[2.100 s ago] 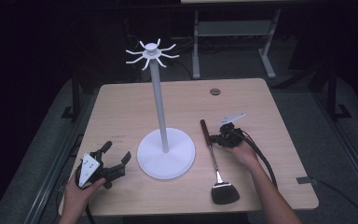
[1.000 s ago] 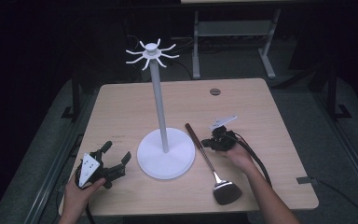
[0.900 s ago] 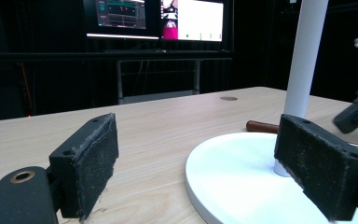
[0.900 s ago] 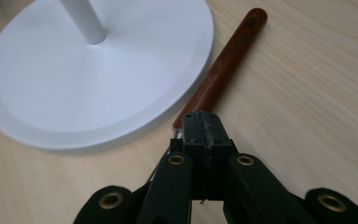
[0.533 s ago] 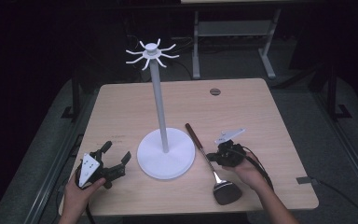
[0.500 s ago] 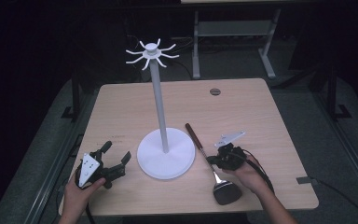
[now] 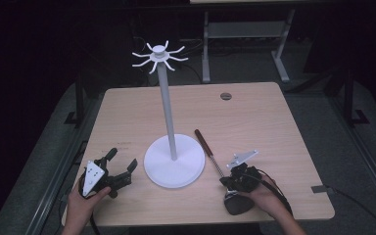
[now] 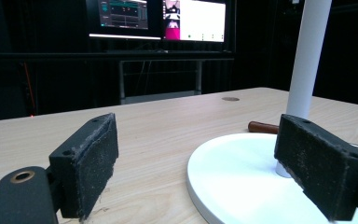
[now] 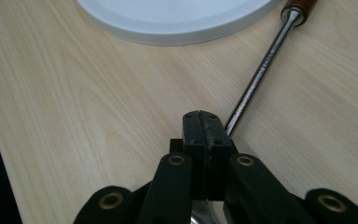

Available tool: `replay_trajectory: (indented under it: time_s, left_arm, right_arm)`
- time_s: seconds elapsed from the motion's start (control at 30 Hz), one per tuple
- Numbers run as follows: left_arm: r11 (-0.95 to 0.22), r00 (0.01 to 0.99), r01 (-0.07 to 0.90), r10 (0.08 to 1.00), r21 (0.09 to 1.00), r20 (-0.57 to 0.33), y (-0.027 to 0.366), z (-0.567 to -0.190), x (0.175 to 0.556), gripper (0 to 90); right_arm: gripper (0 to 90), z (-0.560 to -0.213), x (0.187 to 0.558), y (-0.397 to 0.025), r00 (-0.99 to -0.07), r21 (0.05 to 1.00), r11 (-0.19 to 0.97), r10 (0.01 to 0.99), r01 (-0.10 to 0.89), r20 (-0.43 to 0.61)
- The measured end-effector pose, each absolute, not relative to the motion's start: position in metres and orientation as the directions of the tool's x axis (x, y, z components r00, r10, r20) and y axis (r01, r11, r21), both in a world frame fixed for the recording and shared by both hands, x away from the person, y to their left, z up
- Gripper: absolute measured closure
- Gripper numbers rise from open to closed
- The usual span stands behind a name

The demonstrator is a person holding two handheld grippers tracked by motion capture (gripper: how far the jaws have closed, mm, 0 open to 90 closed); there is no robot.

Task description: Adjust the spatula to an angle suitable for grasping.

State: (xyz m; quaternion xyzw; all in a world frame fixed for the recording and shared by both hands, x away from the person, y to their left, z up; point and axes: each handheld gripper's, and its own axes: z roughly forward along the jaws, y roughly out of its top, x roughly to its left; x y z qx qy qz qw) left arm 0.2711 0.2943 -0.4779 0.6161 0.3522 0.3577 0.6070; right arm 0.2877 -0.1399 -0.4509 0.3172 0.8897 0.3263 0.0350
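Left claw [image 7: 120,169]: wide, empty, beside white stand [image 7: 174,166]. Right claw [image 9: 204,122]: pressed together over ladle [image 7: 214,161] shaft on surface [image 7: 274,127].

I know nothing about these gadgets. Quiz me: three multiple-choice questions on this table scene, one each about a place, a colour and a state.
1. Where does the long utensil lie?
A. right of the white stand's base
B. left of it
C. on top of it
2. What colour is its handle tip?
A. blue
B. reddish brown
C. green
3. How do the left gripper's jaws stand?
A. pressed together
B. wide apart
C. around the pole

A: it lies right of the white stand.
B: the right gripper view shows reddish brown.
B: the left gripper view shows a wide gap.
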Motion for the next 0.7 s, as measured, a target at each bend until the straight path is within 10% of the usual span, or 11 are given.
replay_trajectory:
  time_s: [0.7]
  left_arm:
    - [-0.015, 0.496, -0.001, 0.868, 1.000, 0.014, 0.294, -0.478, 0.271, 13.0]
  right_arm:
    - [89.6, -0.451, 0.295, -0.153, -0.762, 0.587, 0.566, 0.631, 0.579, 0.143]
